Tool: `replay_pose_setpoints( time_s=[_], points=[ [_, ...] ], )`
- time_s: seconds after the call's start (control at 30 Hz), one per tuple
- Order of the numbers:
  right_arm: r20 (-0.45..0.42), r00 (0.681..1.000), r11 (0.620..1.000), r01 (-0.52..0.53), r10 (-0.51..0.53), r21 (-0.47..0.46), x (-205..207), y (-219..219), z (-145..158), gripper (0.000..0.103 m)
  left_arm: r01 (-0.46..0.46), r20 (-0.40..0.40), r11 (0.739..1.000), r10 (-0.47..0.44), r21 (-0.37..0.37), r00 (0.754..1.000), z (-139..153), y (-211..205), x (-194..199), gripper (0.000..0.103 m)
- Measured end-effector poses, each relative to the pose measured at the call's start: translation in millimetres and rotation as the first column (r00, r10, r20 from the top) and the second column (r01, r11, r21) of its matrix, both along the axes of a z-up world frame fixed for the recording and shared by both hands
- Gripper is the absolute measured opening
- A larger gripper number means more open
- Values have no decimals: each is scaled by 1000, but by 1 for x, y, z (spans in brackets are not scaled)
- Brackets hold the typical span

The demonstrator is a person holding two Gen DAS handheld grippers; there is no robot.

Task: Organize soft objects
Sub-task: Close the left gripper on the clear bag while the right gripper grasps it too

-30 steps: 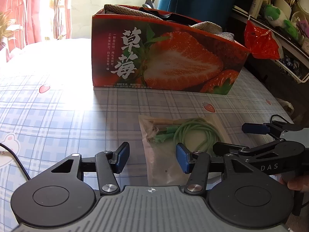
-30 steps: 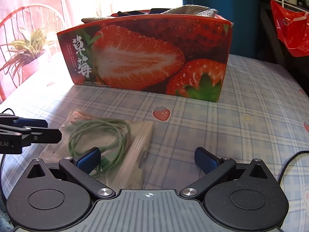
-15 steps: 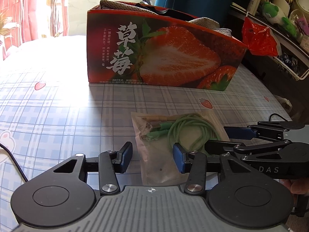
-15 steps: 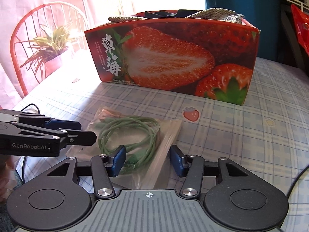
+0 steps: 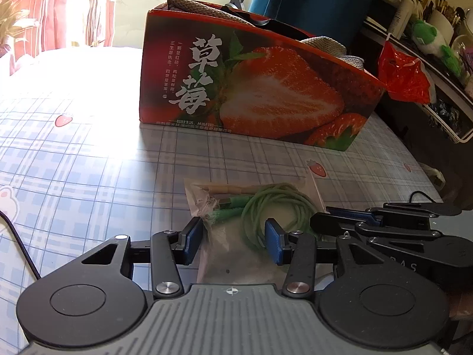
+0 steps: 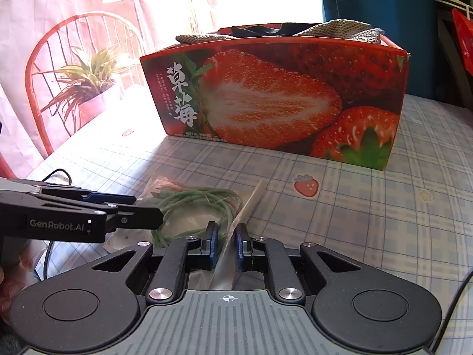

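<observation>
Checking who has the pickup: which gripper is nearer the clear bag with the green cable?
Right. The right gripper has its fingers nearly shut around the clear bag's raised edge. The left gripper is open, its fingers straddling the bag's near end, not gripping.

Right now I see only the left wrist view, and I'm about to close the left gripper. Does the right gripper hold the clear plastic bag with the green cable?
Observer: Yes. In the right wrist view, the right gripper has its jaws pinched on a fold of the clear plastic bag with the coiled green cable.
Operator: Is that fold lying flat?
Observer: No. The pinched edge stands up off the blue checked tablecloth as a ridge running from the jaws toward the red strawberry-printed cardboard box.
</observation>
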State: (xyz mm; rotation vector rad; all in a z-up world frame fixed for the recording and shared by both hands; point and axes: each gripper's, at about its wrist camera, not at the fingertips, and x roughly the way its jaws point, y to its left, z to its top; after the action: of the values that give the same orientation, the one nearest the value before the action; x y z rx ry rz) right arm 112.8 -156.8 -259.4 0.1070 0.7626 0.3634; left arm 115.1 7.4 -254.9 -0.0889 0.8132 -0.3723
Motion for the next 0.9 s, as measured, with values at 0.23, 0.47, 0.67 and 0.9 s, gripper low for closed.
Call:
replay_pose_setpoints(
  time_s=[0.23,0.47,0.67,0.9],
  points=[
    [-3,1000,1000,0,0,14,0,2,0,11,-33,7,999,33,-12,999,1,1,9,38],
    [12,1000,999,15,-16,29,-2,-2,2,6,-59,28,998,59,-7,998,2,3,14,12],
    [20,999,999,32,-33,35,-4,-4,4,4,-50,52,998,51,-28,997,8,2,11,9],
    [61,997,998,53,-56,44,-4,-10,17,3,-29,95,999,33,-42,995,20,-3,10,9]
  ],
)
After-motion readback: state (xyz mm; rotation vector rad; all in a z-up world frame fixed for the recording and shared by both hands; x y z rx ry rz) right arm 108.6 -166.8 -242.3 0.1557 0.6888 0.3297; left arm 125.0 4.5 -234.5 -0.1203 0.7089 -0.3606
